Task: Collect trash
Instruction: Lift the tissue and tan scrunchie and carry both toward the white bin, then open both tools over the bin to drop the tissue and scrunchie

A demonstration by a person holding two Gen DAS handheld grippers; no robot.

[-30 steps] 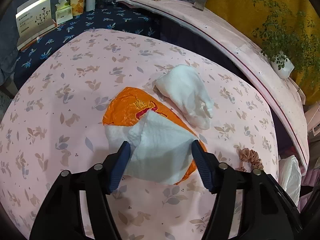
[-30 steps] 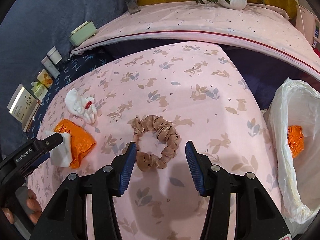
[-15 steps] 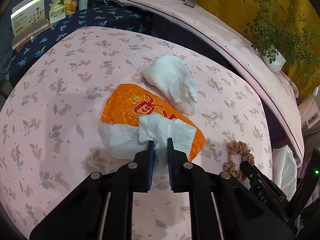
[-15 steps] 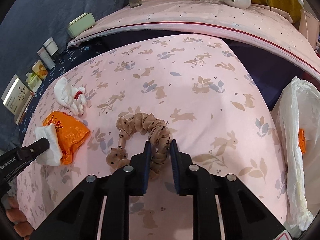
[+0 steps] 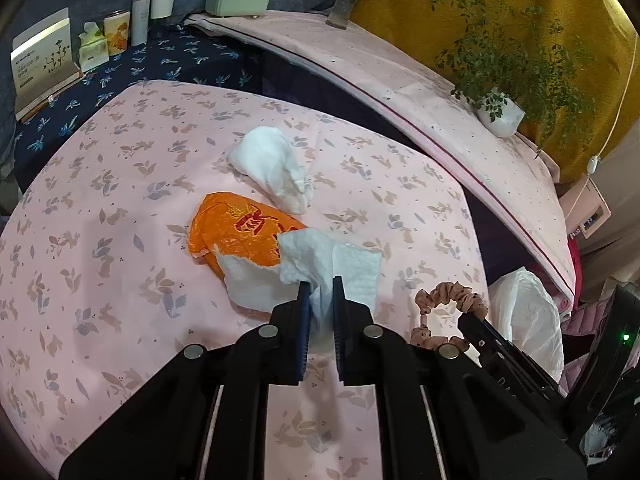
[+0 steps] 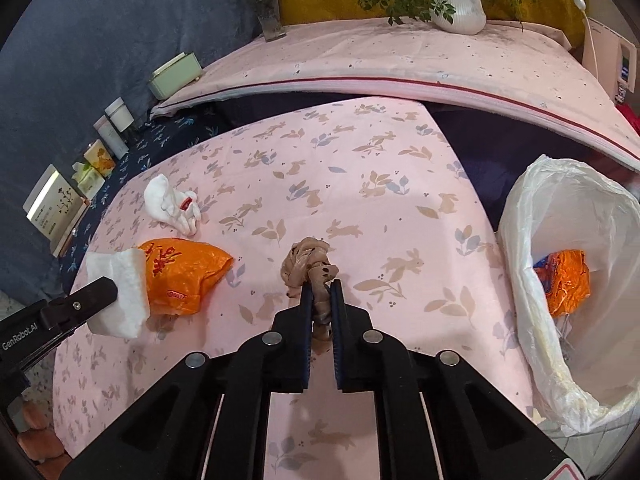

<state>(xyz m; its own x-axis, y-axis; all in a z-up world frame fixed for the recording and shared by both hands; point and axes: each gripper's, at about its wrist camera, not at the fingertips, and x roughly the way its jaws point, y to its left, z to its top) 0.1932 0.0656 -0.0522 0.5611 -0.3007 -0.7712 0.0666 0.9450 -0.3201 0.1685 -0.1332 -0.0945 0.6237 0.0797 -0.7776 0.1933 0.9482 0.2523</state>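
My left gripper (image 5: pixel 318 280) is shut on a corner of a white paper tissue (image 5: pixel 344 264), which is lifted a little off the pink bedspread. The tissue drapes over an orange plastic bag (image 5: pixel 240 228). A crumpled white wad (image 5: pixel 272 168) lies just beyond them. My right gripper (image 6: pixel 320 284) has its jaws closing on a tan dotted scrunchie (image 6: pixel 308 260); the pads press on it and it hangs bunched above the bed. In the right wrist view the orange bag (image 6: pixel 180 272), the tissue (image 6: pixel 124 292) and the left gripper (image 6: pixel 96 292) are at the left.
A bin lined with a white bag (image 6: pixel 520 240) stands off the bed's right edge, with an orange wrapper (image 6: pixel 568 280) inside. A potted plant (image 6: pixel 456 12), a vase and a green box line the headboard shelf. Boxes and jars (image 5: pixel 92 48) stand at the far left.
Both grippers went from open to shut, the left on the tissue and the right on the scrunchie. Both then rose, so the tissue corner and the bunched scrunchie are off the bedspread.
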